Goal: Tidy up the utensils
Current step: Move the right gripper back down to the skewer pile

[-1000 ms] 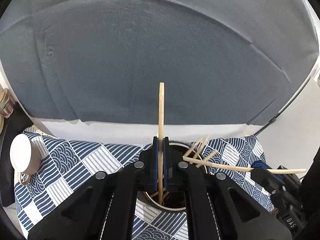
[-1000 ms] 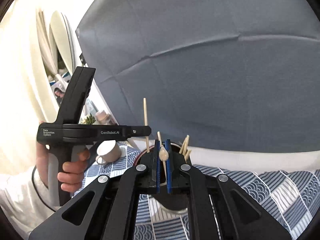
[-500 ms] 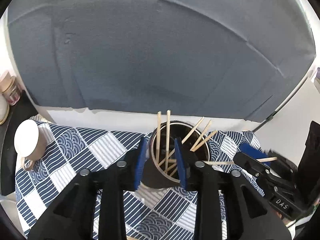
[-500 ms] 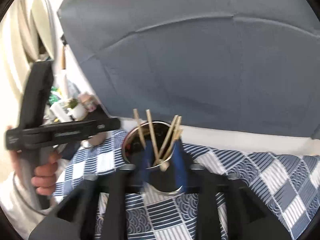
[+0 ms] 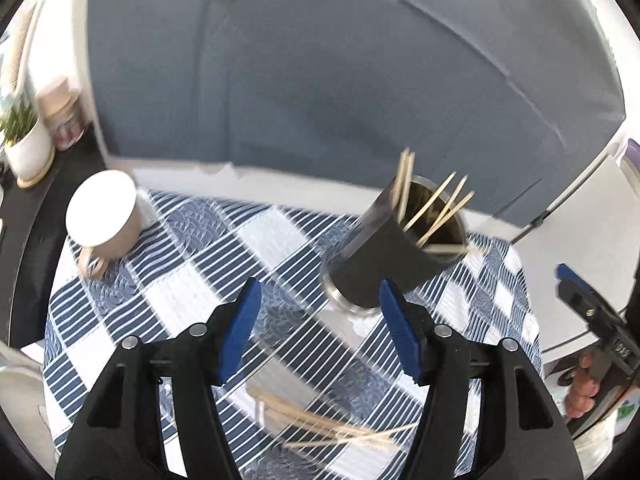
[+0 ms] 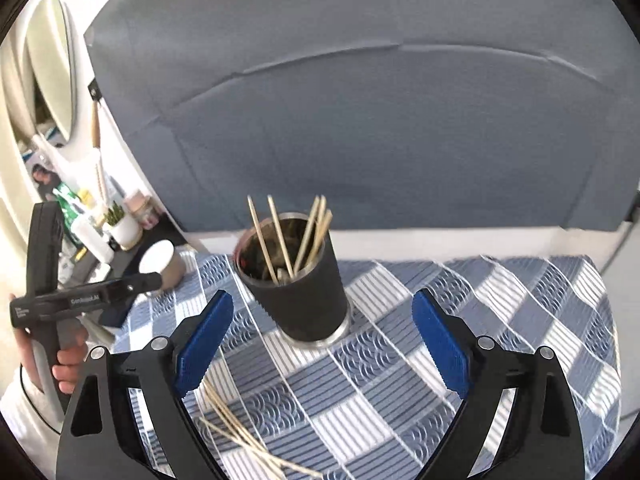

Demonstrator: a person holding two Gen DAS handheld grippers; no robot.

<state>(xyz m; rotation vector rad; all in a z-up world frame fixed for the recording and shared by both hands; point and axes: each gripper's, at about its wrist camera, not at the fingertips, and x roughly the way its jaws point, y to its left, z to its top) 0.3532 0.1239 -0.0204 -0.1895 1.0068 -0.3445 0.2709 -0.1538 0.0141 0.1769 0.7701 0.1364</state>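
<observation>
With both sets of blue-padded jaws just having opened and nothing between them, this reads as the gap between a drop and the next pick. Left gripper (image 5: 320, 330) stands apart, empty, hanging over the blue-and-white patterned cloth (image 5: 192, 276) just in front of the dark cylindrical metal-rimmed holder (image 6: 294, 284). Right gripper (image 6: 322, 346) stands wider apart, also empty, the holder framed between its pads but untouched.

Thin wooden sticks already in the holder (image 6: 280, 236) lean against its rim, about six by my count. A loose bundle of the same wooden sticks (image 6: 240, 436) lies flat on the cloth in front of the holder, on the near side, fanned and overlapping. A beige ceramic mug (image 5: 106, 214) sits well to the holder's left, clear of the work.

Next move, as I judge it: bring one gripper down onto the loose bundle and close on a single stick. They're thin, flat on fabric and crossing each other, so the pads need to come in low and across the stick. Likely risks are grabbing two or snagging cloth.
</observation>
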